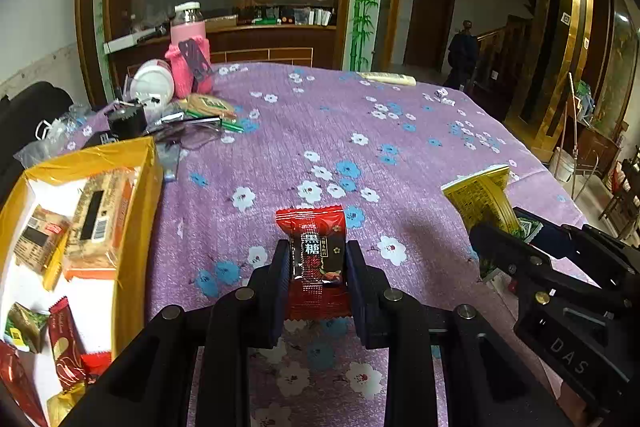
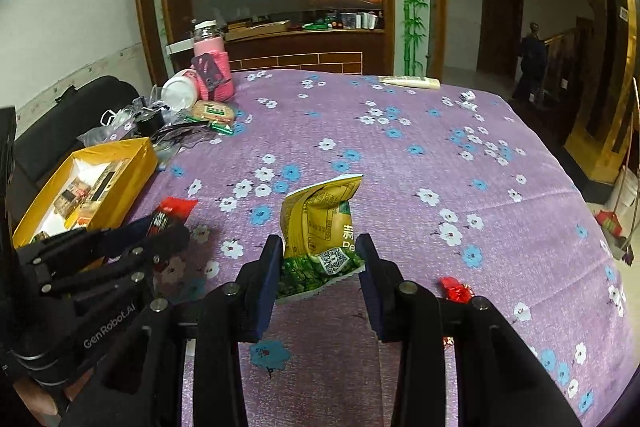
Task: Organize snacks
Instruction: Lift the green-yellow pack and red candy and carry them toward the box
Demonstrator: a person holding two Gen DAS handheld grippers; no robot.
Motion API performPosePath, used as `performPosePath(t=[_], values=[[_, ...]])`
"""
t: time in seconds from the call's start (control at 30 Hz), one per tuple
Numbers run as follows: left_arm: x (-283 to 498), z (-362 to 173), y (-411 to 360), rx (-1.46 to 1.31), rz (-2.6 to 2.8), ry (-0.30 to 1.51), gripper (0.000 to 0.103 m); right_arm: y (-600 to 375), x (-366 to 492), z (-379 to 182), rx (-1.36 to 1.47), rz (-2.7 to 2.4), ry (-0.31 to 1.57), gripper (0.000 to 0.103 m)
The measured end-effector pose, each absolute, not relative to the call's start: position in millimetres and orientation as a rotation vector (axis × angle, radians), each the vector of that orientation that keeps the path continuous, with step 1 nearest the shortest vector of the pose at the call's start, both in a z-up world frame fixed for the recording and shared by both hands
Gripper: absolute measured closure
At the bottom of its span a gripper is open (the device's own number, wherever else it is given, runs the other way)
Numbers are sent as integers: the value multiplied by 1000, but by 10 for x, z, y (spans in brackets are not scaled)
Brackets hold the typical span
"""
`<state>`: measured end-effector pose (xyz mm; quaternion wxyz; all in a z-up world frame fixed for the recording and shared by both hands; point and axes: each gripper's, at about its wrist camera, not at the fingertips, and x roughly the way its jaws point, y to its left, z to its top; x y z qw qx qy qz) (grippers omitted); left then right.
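My left gripper (image 1: 318,259) is shut on a red and black candy packet (image 1: 316,259) and holds it above the purple flowered tablecloth (image 1: 360,155). My right gripper (image 2: 320,263) is shut on a yellow and green snack bag (image 2: 322,227). That bag also shows in the left wrist view (image 1: 482,199), at the right. The red packet also shows in the right wrist view (image 2: 170,213), at the left. A yellow box (image 1: 150,163) with several snack packets inside sits at the left; it also shows in the right wrist view (image 2: 142,151).
A small red wrapped candy (image 2: 456,289) lies on the cloth right of my right gripper. Clutter stands at the back left: a pink bottle (image 1: 188,43), a white container (image 1: 154,79), wrappers and cables. A white remote (image 1: 386,78) lies at the far edge.
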<state>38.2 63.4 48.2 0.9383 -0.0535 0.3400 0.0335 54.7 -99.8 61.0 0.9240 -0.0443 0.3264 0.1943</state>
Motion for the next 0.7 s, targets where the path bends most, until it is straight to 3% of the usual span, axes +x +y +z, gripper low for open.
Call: performPosePath(t=[0.7], values=[[259, 621, 595, -50, 120, 604, 76, -981, 530, 599, -99, 424, 667, 67]])
